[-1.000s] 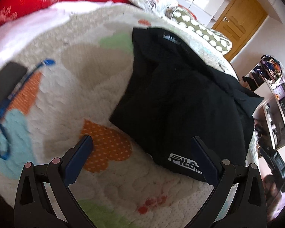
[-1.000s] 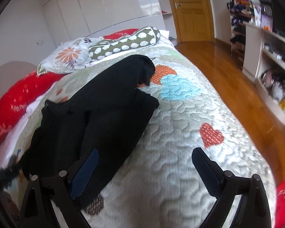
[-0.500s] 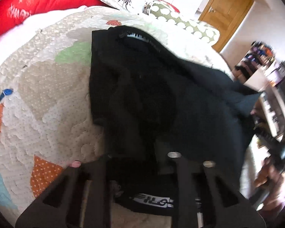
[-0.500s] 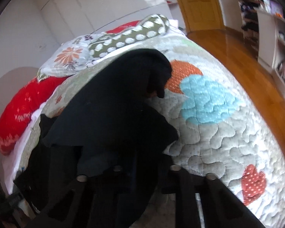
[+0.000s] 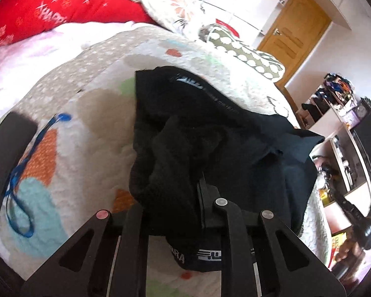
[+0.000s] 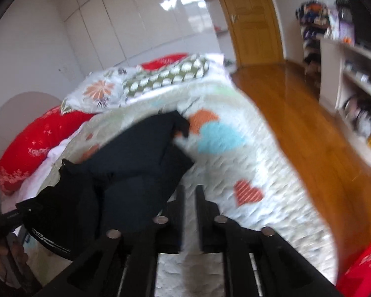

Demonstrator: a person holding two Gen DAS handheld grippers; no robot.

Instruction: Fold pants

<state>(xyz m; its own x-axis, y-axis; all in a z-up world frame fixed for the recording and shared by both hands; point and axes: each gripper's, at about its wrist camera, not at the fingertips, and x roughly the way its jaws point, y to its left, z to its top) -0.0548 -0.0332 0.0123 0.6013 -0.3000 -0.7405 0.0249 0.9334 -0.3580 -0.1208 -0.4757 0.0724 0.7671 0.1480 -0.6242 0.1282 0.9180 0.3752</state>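
Black pants [image 5: 210, 138] lie bunched on a patterned quilt [image 5: 81, 113] on a bed. My left gripper [image 5: 175, 198] is shut on the pants' near edge by the white logo band [image 5: 205, 256] and holds it lifted off the quilt. In the right wrist view the pants [image 6: 126, 163] stretch away toward the pillows. My right gripper [image 6: 188, 190] has its jaws almost together at the pants' right edge; the view is blurred, and I cannot see cloth between them.
A red pillow [image 5: 49, 14], a floral pillow [image 6: 99, 91] and a green dotted bolster [image 6: 165, 76] lie at the bed's head. A blue lanyard [image 5: 19, 178] lies on the quilt at left. Wooden floor [image 6: 296, 113], shelves [image 6: 353, 79] and a door [image 6: 249, 17] are to the right.
Both grippers went from wide open to shut at the pants' near edges. The left one has lifted the cloth, which now bunches up. The right view swung up and back.
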